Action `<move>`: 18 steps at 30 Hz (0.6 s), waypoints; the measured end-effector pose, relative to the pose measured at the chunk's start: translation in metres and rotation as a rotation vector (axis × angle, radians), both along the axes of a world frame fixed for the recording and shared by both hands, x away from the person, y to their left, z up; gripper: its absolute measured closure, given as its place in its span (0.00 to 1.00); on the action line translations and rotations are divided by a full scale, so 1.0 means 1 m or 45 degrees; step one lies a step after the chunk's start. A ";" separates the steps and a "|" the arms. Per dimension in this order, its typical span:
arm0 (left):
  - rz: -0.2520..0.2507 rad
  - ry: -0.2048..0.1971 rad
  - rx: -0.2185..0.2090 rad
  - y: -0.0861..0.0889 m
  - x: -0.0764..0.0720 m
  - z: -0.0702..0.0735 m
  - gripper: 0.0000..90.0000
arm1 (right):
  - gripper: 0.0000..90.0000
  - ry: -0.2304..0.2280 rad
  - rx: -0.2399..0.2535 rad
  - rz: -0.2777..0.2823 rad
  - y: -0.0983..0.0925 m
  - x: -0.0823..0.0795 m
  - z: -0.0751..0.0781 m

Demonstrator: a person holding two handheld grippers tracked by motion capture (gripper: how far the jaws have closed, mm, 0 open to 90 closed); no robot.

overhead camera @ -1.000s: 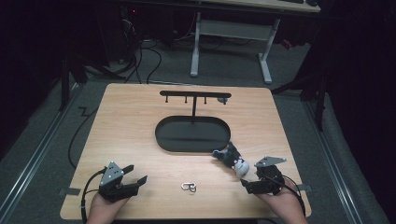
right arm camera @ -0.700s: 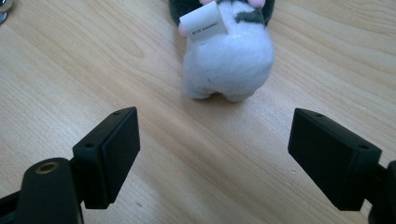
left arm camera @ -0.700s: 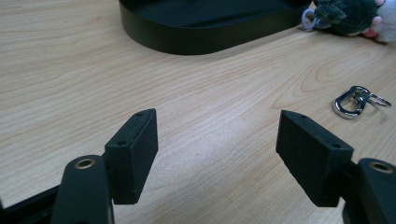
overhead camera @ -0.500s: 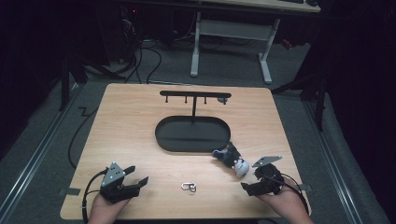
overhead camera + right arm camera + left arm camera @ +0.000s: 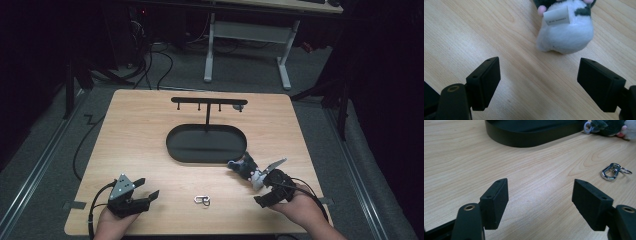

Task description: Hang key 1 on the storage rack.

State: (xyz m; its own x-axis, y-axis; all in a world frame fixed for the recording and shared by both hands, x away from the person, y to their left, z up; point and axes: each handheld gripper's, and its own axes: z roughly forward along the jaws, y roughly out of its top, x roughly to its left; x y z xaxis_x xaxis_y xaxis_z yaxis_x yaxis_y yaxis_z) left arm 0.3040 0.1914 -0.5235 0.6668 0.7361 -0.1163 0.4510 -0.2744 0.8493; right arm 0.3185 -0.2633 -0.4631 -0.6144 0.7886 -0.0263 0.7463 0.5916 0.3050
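Right claw (image 5: pixel 263 191) has eased slightly forward toward the plush (image 5: pixel 248 169) since the earlier frame; left claw (image 5: pixel 147 190) unchanged. Right claw: jaws wide, empty, low over the worktop (image 5: pixel 140 130), plush just ahead with its white tag (image 5: pixel 556 15) facing, probably lined up for a grasp. Left claw: jaws wide, empty, parked at the near edge. Clip (image 5: pixel 202 200): flat between the claws. Tray (image 5: pixel 175 150) and hook rack (image 5: pixel 209 101): beyond, likely where the plush hangs.
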 end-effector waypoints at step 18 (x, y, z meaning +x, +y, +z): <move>-0.016 -0.017 0.030 -0.002 -0.002 0.001 0.33 | 0.23 0.092 -0.069 0.027 0.009 0.044 0.002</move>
